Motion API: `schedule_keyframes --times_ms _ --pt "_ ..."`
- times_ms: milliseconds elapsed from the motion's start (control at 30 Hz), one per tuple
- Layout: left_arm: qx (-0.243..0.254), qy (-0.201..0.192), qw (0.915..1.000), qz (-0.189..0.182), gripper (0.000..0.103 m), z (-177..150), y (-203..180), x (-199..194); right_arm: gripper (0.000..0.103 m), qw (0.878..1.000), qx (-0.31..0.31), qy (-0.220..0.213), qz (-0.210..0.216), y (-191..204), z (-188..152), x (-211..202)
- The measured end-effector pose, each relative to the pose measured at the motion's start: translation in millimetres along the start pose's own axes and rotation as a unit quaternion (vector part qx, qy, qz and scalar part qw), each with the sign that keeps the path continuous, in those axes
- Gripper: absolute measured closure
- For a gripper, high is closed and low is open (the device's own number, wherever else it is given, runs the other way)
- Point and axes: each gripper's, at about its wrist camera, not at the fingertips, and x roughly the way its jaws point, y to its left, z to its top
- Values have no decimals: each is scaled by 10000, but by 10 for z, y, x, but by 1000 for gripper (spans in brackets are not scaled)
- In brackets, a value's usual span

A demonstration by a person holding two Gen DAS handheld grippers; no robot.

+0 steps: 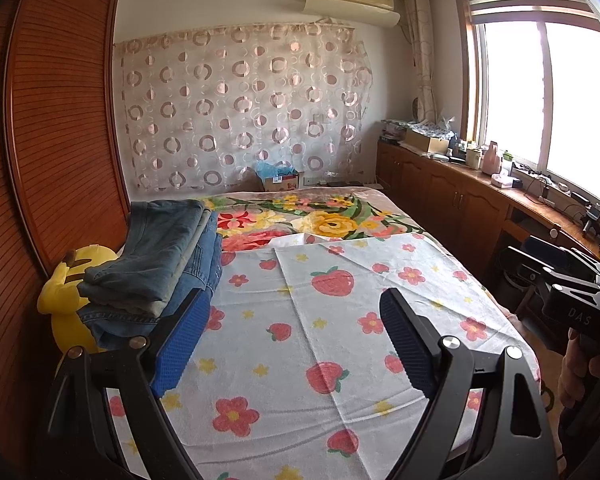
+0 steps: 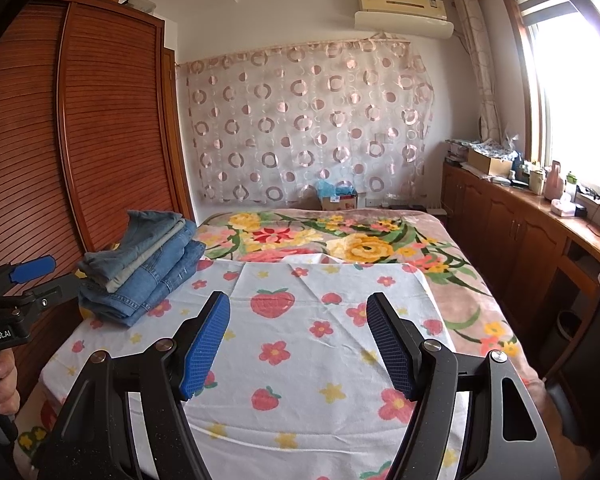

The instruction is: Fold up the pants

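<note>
So in the left wrist view the left gripper (image 1: 296, 344) is sitting with its blue pads spread wide and nothing at all between them, just hovering over the strawberry sheet (image 1: 320, 360) in the lower middle of the frame. The stack of jeans (image 1: 160, 264) is lying at middle left, right above and touching-close to the left pad's tip as the picture shows it, with the long side of the pile running from lower left up toward the wardrobe (image 1: 60, 120) edge. The yellow plush (image 1: 60, 292) is peeking out beside it. At the far right edge the other gripper's black body is poking in. Switching to the right wrist view, the right gripper (image 2: 298, 344) is also gaping open and gripping nothing, centred low in the frame, while the jeans are sitting at middle left, well apart from its pads, folded ends pointing toward the lower left. The left gripper is showing at the left edge just beside the pile, so I'm guessing the left hand is the nearer one for any reach.
</note>
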Motion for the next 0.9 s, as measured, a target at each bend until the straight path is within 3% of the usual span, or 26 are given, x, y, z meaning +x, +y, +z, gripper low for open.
schedule_keyframes --times_ms 900 --pt "-4 0 10000 -4 16 6 -10 10 30 10000 -3 -17 7 -13 -39 17"
